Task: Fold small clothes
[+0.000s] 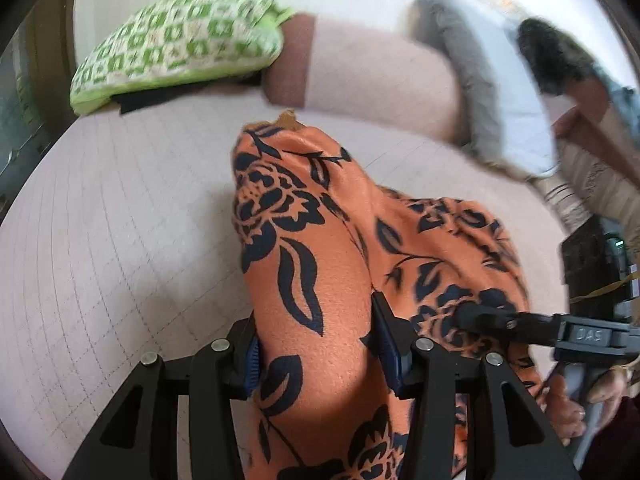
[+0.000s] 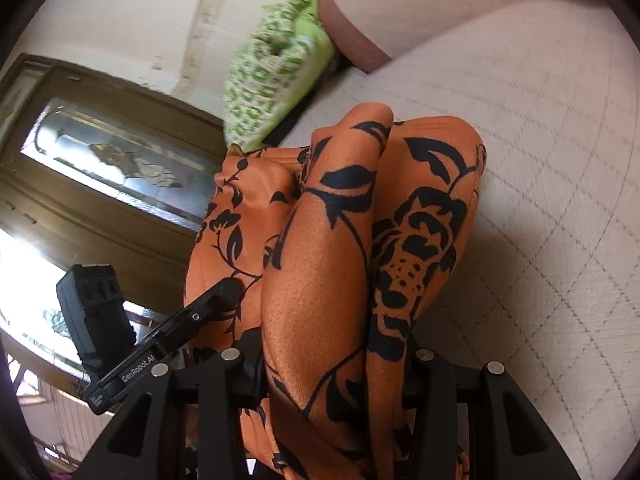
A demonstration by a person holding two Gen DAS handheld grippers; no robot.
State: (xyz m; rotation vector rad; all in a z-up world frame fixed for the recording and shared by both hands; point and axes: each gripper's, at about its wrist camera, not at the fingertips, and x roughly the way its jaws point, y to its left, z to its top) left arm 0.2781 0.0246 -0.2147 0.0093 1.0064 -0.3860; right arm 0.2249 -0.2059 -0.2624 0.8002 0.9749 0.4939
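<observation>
The left gripper (image 2: 224, 296) has "GenRobot.AI" written on its side, and the right gripper (image 1: 476, 314) has a small label whose letters are too blurry to read. Both grippers have their jaws closed tight on the orange cloth with dark flowers (image 1: 316, 248), which hangs bunched up between them over the pale checked bed (image 1: 120, 208). A green patterned pillow (image 1: 176, 40) lies at the far edge, with bare bed all around the cloth.

A bed (image 1: 120, 208) covered in a pale pink quilted sheet with a faint grid pattern carries everything. Beyond the orange floral garment (image 1: 320, 240) that lies bunched on it, a green-and-white patterned pillow (image 1: 180, 36) rests beside a pink bolster (image 1: 372, 72).
</observation>
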